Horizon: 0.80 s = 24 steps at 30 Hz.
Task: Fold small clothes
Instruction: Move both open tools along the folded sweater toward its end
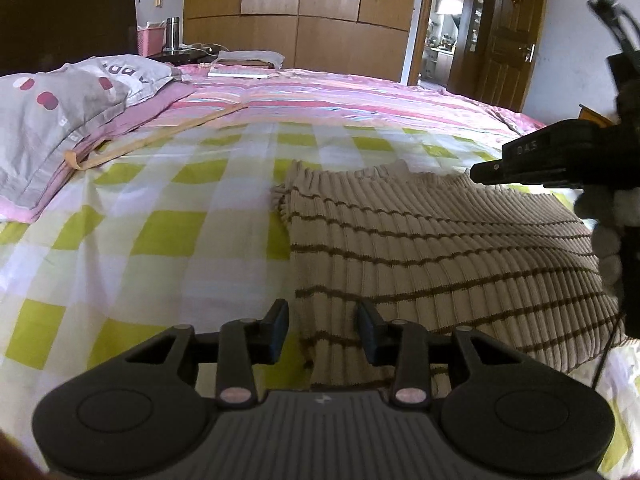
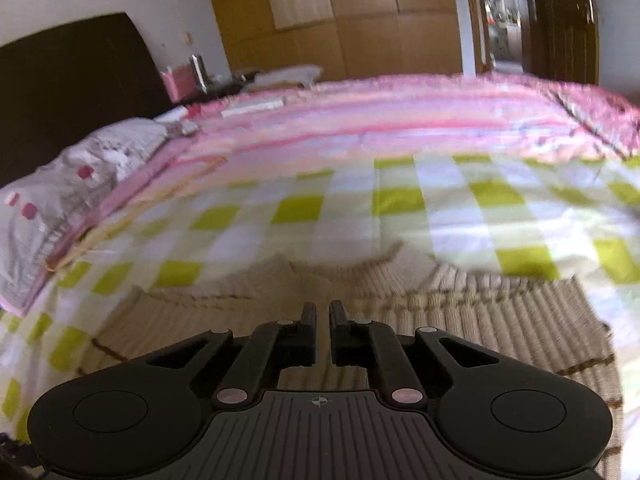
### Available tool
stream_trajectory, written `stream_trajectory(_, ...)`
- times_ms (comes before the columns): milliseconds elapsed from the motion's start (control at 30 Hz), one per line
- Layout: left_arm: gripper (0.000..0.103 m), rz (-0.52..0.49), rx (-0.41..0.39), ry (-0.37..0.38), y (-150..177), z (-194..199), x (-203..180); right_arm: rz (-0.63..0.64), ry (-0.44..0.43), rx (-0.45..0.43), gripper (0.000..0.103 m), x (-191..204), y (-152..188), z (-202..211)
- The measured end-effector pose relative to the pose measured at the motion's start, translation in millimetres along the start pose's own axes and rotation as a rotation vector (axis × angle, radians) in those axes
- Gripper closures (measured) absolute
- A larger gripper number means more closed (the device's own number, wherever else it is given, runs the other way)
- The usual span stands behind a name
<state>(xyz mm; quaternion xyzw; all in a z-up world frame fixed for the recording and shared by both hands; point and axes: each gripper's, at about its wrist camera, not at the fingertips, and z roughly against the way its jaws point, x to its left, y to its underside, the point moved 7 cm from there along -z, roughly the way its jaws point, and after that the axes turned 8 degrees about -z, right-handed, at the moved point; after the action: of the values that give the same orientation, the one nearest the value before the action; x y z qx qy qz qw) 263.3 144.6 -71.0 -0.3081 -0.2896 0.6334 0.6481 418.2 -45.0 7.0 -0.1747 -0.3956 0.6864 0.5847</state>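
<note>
1. The left gripper (image 1: 323,330) sits at six o'clock in its own view, jaws partly apart over the near-left hem of the sweater (image 1: 432,256); nothing is pinched between them.
2. The right gripper (image 2: 322,320) has its jaws nearly together with a thin gap; no cloth shows between the tips. In the left view it enters at three o'clock.
3. The sweater is ribbed cream knit with thin brown stripes, lying flat on the green-checked sheet (image 1: 160,208), neckline at the far edge.
4. At ten o'clock lies a grey pillow (image 1: 60,112) with a wooden stick (image 1: 160,136) beside it.
5. Further, at eleven o'clock, a pink basket (image 1: 151,38) stands beside a steel flask (image 1: 173,34); its contents cannot be made out.
</note>
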Motion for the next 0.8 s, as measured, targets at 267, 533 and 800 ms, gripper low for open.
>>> stream_trajectory(267, 0.06, 0.008, 0.024, 0.015, 5, -2, 2, 0.063, 0.02, 0.144, 0.093, 12, 41, -12)
stream_trajectory(533, 0.06, 0.0, 0.023, 0.017, 6, 0, 2, 0.034, 0.0, 0.075, 0.09, 22, 35, 17)
stream_trajectory(800, 0.06, -0.018, 0.037, 0.015, 10, 0, 0, 0.042, 0.043, 0.118, 0.09, 14, 60, 27)
